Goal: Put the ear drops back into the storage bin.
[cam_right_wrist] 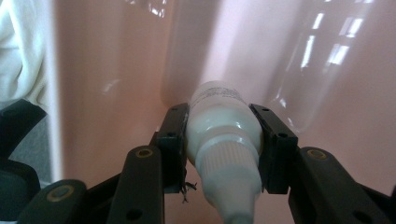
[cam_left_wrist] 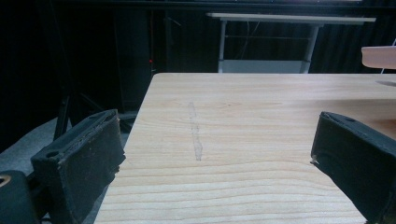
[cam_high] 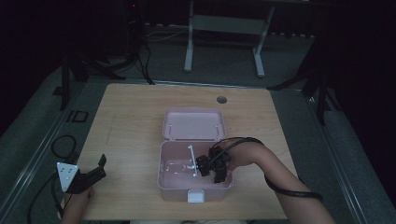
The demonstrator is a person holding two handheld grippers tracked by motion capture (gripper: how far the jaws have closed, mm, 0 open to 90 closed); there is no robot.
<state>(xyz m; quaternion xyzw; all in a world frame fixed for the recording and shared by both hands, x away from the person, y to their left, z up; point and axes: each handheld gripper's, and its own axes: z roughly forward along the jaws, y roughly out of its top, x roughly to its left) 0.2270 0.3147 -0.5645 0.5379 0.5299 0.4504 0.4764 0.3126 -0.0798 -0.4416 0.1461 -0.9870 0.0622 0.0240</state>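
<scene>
The right gripper (cam_right_wrist: 223,154) pinches a small white plastic bottle (cam_right_wrist: 219,126) with a ribbed cap; its label print is too small to read. It hangs inside the open pink plastic box (cam_high: 164,161). The left gripper (cam_left_wrist: 219,154), jaws spread and empty, sits over the light wooden table (cam_left_wrist: 243,121).

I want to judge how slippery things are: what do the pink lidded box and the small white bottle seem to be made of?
Pink lidded box: apparently glossy moulded plastic; its inner walls mirror bright window streaks. Small white bottle, clamped in the right gripper: probably smooth, slightly translucent plastic, with a ribbed cap.
</scene>
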